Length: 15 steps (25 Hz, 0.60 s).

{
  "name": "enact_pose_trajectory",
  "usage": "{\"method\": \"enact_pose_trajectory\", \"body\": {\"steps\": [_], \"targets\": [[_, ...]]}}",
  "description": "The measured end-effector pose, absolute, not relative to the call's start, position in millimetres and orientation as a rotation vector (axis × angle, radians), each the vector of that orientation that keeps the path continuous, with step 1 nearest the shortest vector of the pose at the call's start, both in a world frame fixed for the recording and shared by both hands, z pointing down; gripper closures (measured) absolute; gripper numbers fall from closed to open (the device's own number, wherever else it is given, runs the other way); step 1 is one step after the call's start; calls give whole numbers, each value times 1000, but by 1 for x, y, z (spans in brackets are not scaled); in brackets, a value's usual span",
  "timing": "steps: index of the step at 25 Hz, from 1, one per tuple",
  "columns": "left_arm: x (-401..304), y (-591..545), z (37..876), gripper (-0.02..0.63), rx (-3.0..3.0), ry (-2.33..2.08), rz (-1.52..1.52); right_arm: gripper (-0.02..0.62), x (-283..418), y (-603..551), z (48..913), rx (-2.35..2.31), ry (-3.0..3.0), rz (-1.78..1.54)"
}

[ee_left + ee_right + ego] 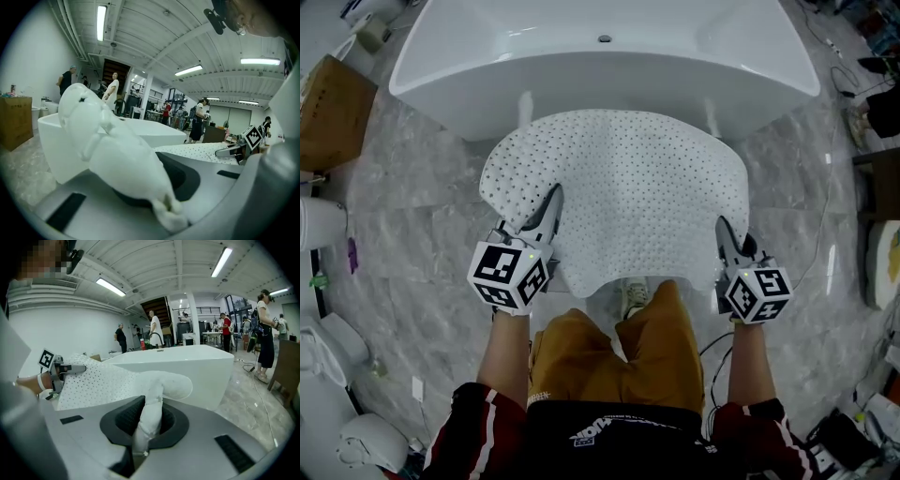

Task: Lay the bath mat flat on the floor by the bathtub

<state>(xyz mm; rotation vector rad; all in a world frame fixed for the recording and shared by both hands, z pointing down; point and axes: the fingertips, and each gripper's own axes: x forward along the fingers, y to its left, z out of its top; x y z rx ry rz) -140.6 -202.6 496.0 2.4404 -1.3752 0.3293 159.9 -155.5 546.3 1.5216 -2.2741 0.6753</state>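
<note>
The person stood facing the bathtub (487, 103) with the bath mat (619, 187) spread out in front of them, held off the floor (412, 234) by its 2 near corners. The left tool (549, 208) was clenched on the left corner, where the white fabric bunched thickly between its jaws in the left gripper view (117, 154). The right tool (725, 236) was pinched on the right corner, with a narrow fold of mat standing up through its jaws in the right gripper view (149, 418).

The mat's far edge hung close to the tub wall. I could not tell whether it touched the wall or the floor. The near edge sagged between the 2 tools, just above the person's shoe (633, 298).

To my eye, the lowering was underway but the mat was not yet down. I saw 3 risks. The far edge could ride up the tub wall or tuck under itself if pushed forward. The slack near edge could land on the shoe and crease. A tool opening early would drop 1 corner and leave the mat skewed.
</note>
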Motion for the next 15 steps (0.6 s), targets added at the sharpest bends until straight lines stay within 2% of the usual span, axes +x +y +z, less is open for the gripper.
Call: {"method": "enact_pose_trajectory", "body": {"steps": [11,15], "targets": [[-156,-211,458,571,2518,-1297,174,552,154,-151,484,1602,-2205,538],[-153,-209,479,571,2553,-1272,150,552,159,-148,511,1623,-2214,499]]}}
